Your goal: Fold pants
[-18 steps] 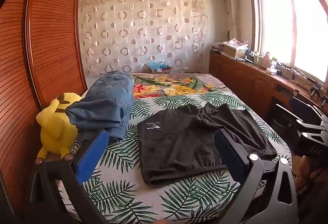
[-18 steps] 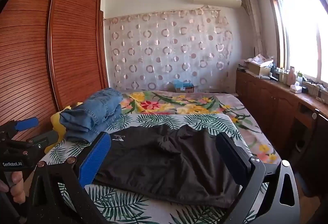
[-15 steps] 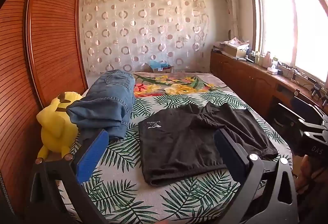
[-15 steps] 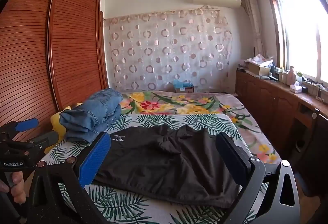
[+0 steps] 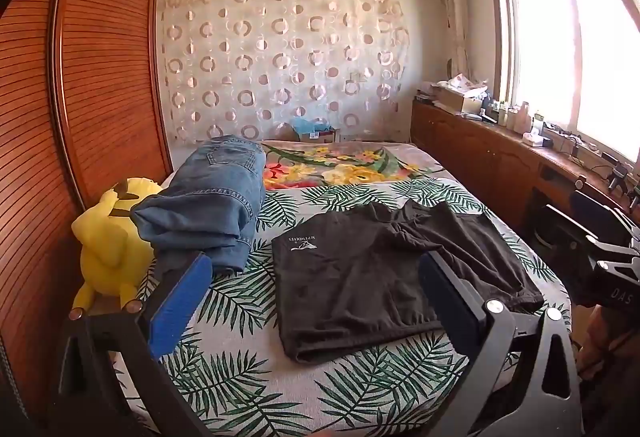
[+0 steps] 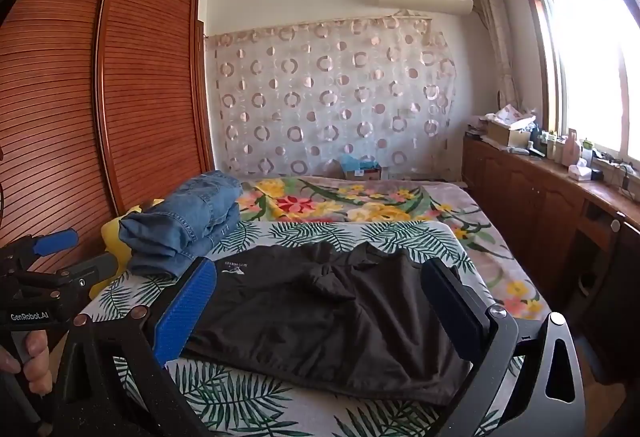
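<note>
Black pants (image 5: 384,277) lie spread on the bed, waist toward the near edge, the legs bunched and creased at the far side; they also show in the right wrist view (image 6: 332,313). My left gripper (image 5: 316,293) is open and empty, held above the near edge of the bed in front of the pants. My right gripper (image 6: 320,297) is open and empty, also short of the pants. In the right wrist view the left gripper (image 6: 48,249) shows at the left, held by a hand.
Folded blue jeans (image 5: 208,201) lie on the bed's left side, next to a yellow plush toy (image 5: 110,241). The bed (image 5: 240,365) has a leaf-print cover. A wooden wardrobe (image 5: 60,97) stands left; a cabinet (image 5: 492,161) with clutter runs along the right under the window.
Both views have shifted very slightly; the pants and jeans lie as before. Both grippers stay open.
</note>
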The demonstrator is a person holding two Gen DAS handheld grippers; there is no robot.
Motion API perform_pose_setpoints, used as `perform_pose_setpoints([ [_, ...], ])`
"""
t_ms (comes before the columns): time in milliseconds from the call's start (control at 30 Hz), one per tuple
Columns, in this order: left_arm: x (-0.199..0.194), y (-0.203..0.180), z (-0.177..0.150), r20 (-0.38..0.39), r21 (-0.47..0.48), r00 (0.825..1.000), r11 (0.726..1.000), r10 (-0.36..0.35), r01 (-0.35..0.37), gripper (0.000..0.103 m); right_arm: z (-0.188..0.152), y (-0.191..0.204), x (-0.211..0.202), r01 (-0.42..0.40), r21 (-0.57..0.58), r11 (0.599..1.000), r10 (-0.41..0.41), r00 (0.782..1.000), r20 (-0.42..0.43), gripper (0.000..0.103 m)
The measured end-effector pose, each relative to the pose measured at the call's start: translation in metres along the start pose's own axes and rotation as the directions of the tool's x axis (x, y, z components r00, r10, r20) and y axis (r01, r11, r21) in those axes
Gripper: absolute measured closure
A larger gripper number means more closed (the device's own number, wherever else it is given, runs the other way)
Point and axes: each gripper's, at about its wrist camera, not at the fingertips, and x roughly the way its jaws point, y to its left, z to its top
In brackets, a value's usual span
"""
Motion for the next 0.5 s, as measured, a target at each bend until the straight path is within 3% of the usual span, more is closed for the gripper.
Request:
perform_pose_setpoints([
  [500,-0.0009,0.0027,0.0061,0.010,0.001,1.000,1.000,0.002,-0.002,0.000,-0.0005,-0.0011,0.0011,-0.004,-0.002,1.000,0.004,1.000,-0.001,0.001],
])
